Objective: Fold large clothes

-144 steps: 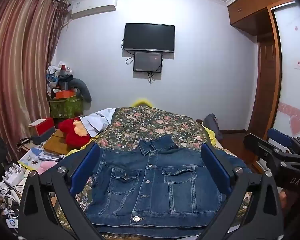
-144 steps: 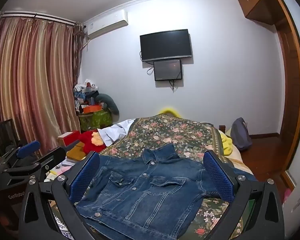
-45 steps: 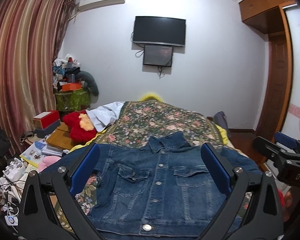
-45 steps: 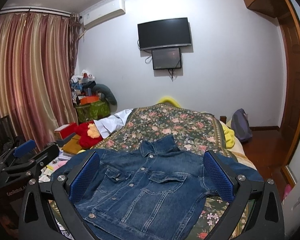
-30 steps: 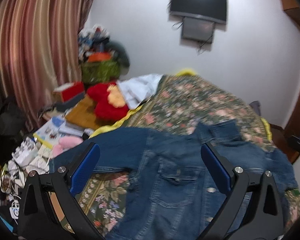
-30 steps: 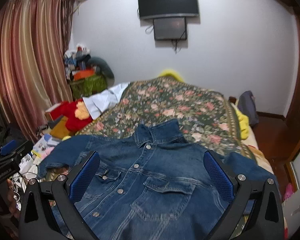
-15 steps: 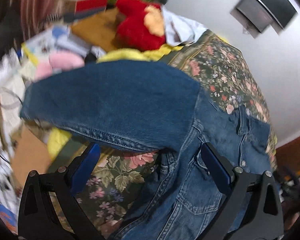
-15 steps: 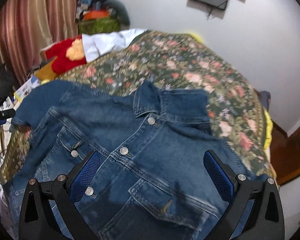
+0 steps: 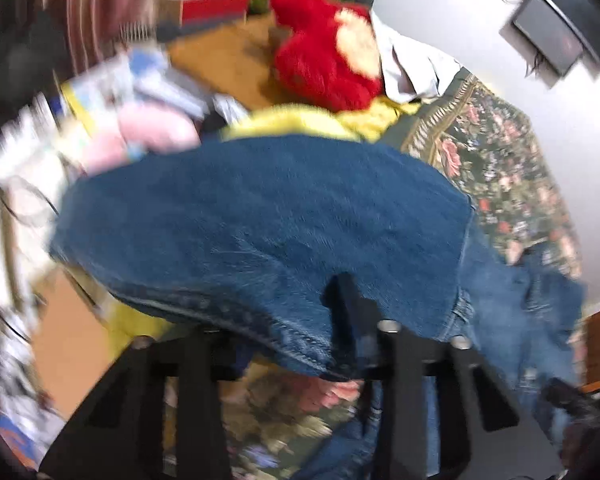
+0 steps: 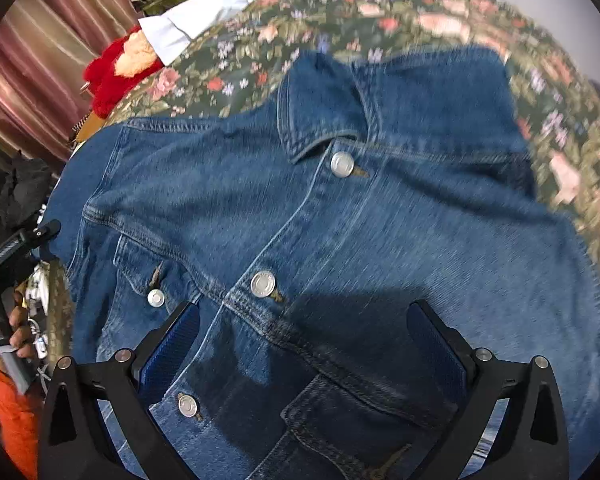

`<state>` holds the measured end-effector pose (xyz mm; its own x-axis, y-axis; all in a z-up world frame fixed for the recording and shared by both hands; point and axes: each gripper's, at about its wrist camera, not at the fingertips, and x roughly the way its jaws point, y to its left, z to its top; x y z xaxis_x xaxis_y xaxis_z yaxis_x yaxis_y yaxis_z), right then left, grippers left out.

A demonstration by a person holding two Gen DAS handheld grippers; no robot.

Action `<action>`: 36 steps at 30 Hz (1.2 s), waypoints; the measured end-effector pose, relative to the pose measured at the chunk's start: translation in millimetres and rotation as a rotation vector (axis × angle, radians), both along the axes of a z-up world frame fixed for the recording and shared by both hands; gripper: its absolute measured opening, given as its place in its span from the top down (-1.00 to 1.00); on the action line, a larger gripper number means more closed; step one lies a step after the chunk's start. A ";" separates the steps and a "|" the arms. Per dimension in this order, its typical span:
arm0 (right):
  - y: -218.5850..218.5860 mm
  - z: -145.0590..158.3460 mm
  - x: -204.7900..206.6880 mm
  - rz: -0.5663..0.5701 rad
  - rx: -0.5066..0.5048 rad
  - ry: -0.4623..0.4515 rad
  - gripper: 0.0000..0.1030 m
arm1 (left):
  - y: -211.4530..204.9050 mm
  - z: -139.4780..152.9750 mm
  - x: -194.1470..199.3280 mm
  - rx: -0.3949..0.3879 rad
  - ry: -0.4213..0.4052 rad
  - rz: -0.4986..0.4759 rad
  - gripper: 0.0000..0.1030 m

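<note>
Left wrist view
Left gripper (image 9: 296,344): black two-finger tool pointing steeply down at the near edge of a sleeve; its jaws are closing, with the sleeve's stitched seam edge between them. Whether the pads already press the cloth is too blurred to tell.
Why there: judged to be taking the sleeve by its seam, so it can be lifted and laid across the body of the garment.
Blue denim jacket (image 9: 260,216): thick, stiff woven cotton with a faint brushed grain and a double-stitched edge; this sleeve reaches out past the side of the bed, over yellow bedding.
Flowered dark-green bedspread (image 9: 508,168): flat printed cloth under the jacket, a firm enough bed for folding.
Red plush toy (image 9: 320,64): fuzzy and rounded, well apart from the sleeve, beside the bed.

Right wrist view
Right gripper (image 10: 304,344): black frame with ribbed blue pads (image 10: 172,352), jaws wide apart, hovering over the jacket's chest with nothing between them.
Why there: likely on its way to a hold on the front panel or hem; not yet gripping.
Jacket front: laid face up and buttoned, collar flat, spread across the bedspread; round silver metal buttons (image 10: 263,284) run down the placket, and flap pockets sit on either side.
Handling judgement: heavy denim should hold a crease but resist a tight fold.
</note>
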<state>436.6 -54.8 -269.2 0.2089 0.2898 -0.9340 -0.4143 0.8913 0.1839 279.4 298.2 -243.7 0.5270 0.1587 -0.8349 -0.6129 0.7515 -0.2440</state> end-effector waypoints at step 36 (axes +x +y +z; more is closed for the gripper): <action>-146.0 98.7 -69.4 -0.195 0.157 -0.112 -1.00 | -163.7 -12.8 21.0 -0.217 0.087 -0.444 -0.19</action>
